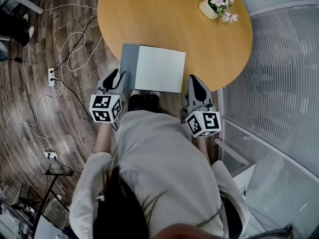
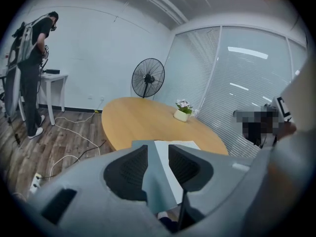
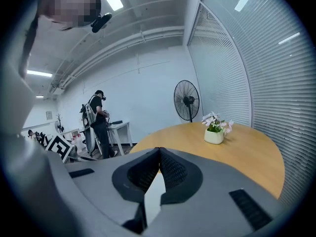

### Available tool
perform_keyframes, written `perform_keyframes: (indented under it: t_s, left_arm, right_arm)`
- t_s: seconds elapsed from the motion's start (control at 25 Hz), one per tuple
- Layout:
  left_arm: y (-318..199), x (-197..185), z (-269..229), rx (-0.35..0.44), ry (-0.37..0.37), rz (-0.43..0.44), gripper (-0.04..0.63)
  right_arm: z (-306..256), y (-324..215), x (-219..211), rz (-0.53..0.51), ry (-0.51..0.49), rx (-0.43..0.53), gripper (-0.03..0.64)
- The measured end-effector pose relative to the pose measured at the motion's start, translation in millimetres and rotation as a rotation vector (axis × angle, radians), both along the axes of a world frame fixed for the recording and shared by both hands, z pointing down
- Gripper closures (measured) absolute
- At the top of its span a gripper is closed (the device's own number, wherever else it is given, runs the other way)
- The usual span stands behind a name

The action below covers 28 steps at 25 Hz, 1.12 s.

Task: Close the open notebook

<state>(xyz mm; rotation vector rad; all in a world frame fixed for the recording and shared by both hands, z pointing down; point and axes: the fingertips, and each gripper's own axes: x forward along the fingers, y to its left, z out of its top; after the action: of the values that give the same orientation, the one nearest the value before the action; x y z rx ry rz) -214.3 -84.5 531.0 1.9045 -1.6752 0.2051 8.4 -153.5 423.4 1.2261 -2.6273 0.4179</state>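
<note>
**Head view:** The open notebook with grey cover and white page [image 1: 159, 68] is lying on the round wooden table [image 1: 174, 19], just ahead of both jaw sets, with its spine running away from them. The left gripper [image 1: 118, 77] is sitting at the grey cover flap [image 1: 128, 63], nearer it than the right gripper [image 1: 193, 81].

**Left gripper view:** The jaws are standing well apart, gripping nothing, and the flap is showing in the gap.

**Right gripper view:** The jaw tips are meeting, empty.

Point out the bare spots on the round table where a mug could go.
Bare wood spans the table between the notebook and the flower pot, out to the far-left rim. The near edge is crowded: the notebook, with left tongs and right tongs beside it.
</note>
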Motion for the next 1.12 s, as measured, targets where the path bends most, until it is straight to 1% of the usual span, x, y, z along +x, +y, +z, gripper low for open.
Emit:
perform_keyframes:
  t_s: [0.16,0.28,0.56,0.72,0.92,1.04,1.12]
  left_arm:
    - [4.4,-3.3,27.0,-0.062,0.063,0.021,0.445]
    - [9.7,-7.3,47.9,-0.11,0.093,0.039,0.437]
    - [8.1,-13.0,92.5,-0.194,0.181,0.093,0.423]
    - [5.7,-6.4,110.2,-0.237,0.23,0.139,0.417]
    - [4.4,0.8,120.4,-0.272,0.327,0.193,0.407]
    - [5.0,2.0,127.2,-0.307,0.349,0.213,0.405]
    - [5.2,2.8,129.9,-0.316,0.361,0.216,0.405]
  right_arm:
    - [5.0,4.6,-9.3,-0.013,0.016,-0.019,0.616]
    - [10.7,9.8,-15.8,-0.02,0.033,-0.042,0.615]
    - [28.7,13.0,-28.3,-0.025,0.089,-0.099,0.615]
    - [38.2,14.7,-31.0,-0.026,0.111,-0.126,0.616]
    - [46.8,16.5,-35.9,-0.017,0.123,-0.149,0.615]
    - [48.6,17.8,-39.5,-0.013,0.128,-0.156,0.616]
    - [49.5,19.4,-40.1,-0.01,0.127,-0.158,0.616]
